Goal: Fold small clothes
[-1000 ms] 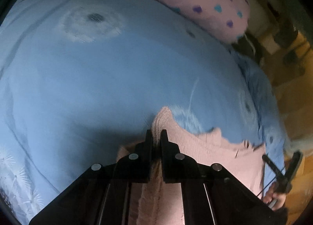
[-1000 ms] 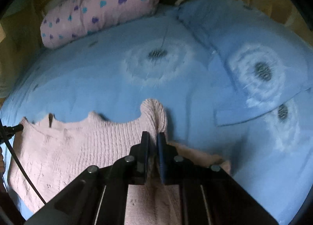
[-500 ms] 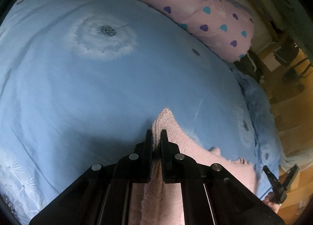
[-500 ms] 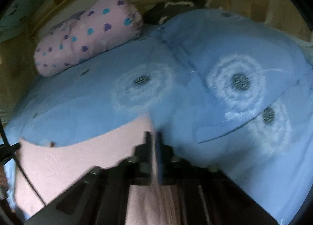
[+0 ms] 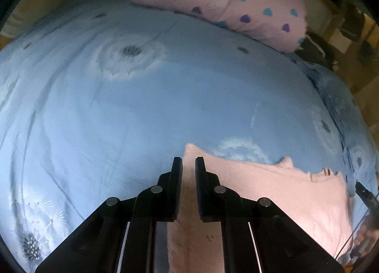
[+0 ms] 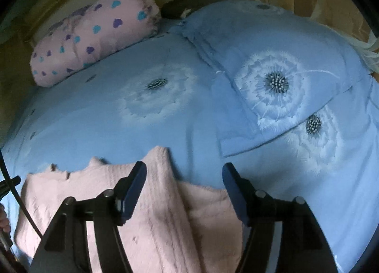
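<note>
While the left gripper pinches the pink knit garment on the blue bedspread — right gripper opening, pads clear of cloth. Garment directly beneath both, long axis running gripper to gripper — equally near.

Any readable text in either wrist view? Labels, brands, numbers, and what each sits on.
None readable in either view.
pink knit garment: no tag or print showing.
blue bedspread: dandelion pattern only, no lettering.
pink pillow: heart print only.
Both claw bodies: plain black, no markings visible.
</note>
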`<state>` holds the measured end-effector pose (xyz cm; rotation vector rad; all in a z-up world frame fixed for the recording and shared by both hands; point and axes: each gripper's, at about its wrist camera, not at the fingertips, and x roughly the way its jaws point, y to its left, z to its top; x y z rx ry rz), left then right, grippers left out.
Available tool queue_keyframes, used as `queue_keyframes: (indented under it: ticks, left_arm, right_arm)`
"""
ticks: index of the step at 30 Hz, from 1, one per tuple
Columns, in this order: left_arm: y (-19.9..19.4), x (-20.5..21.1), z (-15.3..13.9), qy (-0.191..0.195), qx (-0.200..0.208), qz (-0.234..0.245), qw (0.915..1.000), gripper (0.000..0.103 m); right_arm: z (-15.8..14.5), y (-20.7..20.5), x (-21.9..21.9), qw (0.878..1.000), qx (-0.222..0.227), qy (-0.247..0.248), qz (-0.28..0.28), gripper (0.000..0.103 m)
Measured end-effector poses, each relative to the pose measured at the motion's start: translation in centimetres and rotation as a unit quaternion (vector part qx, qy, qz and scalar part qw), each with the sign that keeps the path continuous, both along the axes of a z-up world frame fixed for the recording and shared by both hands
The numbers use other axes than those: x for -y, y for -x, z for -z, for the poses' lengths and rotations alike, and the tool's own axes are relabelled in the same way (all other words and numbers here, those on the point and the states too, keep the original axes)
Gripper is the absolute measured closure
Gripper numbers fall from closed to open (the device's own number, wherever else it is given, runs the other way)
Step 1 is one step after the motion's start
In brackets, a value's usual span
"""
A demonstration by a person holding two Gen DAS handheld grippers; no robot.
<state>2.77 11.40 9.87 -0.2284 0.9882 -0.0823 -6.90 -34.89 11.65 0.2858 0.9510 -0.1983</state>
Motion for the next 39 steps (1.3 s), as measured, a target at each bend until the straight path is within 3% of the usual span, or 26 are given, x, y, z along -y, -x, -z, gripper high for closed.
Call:
queue_keyframes:
  ticks: [2,4,6,8,10,12,15,18,22,26,30,33,36,39]
  left_arm:
    - [0.8,0.4,-0.7,-0.005,0.010,0.006,0.9999,0.103]
    - [1.7,0.8,-1.3,0.001,0.017,0.012,0.9998,0.103]
    - [2.4,0.7,-1.3,0.024,0.013,0.012,0.9996,0.103]
    - [3.1,0.6,-1.1,0.053,0.004,0.008,0.9985,0.103]
    - [3.6,1.1,-0.4,0.078,-0.013,0.019,0.9967,0.103]
    - [4.2,2.1,0.2,0.079,-0.028,0.042,0.9957,0.103]
    - [5.0,4.1,1.6,0.029,-0.045,0.078,0.9955,0.103]
    - [5.2,4.9,3.1,-0.010,-0.060,0.095,0.9936,0.103]
    - [5.1,3.8,2.7,0.010,-0.066,0.085,0.9941,0.103]
    - [5.3,1.9,2.2,0.043,-0.077,0.054,0.9946,0.103]
    - [5.8,0.0,1.2,0.058,-0.069,0.040,0.9951,0.103]
    - [6.1,-0.7,1.3,0.052,-0.066,0.040,0.9956,0.103]
    - [5.9,-0.8,2.5,0.038,-0.076,0.036,0.9957,0.103]
    - [5.7,-1.1,4.0,0.032,-0.098,0.032,0.9941,0.097]
  right_arm:
    - [0.4,0.3,0.0,0.999,-0.001,-0.031,-0.011,0.032]
    - [2.4,0.2,0.1,0.995,-0.029,-0.090,-0.017,0.032]
    - [4.5,0.0,0.5,0.989,-0.069,-0.130,-0.005,0.051]
    - [4.4,0.2,0.9,0.991,-0.057,-0.121,0.008,0.094]
    - [4.2,0.4,2.1,0.984,-0.037,-0.172,0.028,0.096]
    - [3.2,0.9,3.0,0.983,-0.011,-0.180,0.044,0.096]
    - [1.7,1.2,3.1,0.990,0.011,-0.139,0.033,0.096]
    - [2.0,1.0,3.1,0.993,-0.007,-0.112,0.038,0.096]
    - [4.1,0.3,3.8,0.992,-0.067,-0.090,0.057,0.096]
    - [3.2,0.5,3.9,0.992,-0.062,-0.089,0.062,0.096]
    - [1.6,1.9,4.5,0.991,-0.030,-0.105,0.075,0.097]
    - [3.3,0.9,3.8,0.993,-0.081,-0.067,0.051,0.096]
    - [3.9,0.2,3.0,0.994,-0.097,-0.032,0.025,0.091]
    - [3.0,0.2,2.5,0.994,-0.102,-0.037,0.014,0.068]
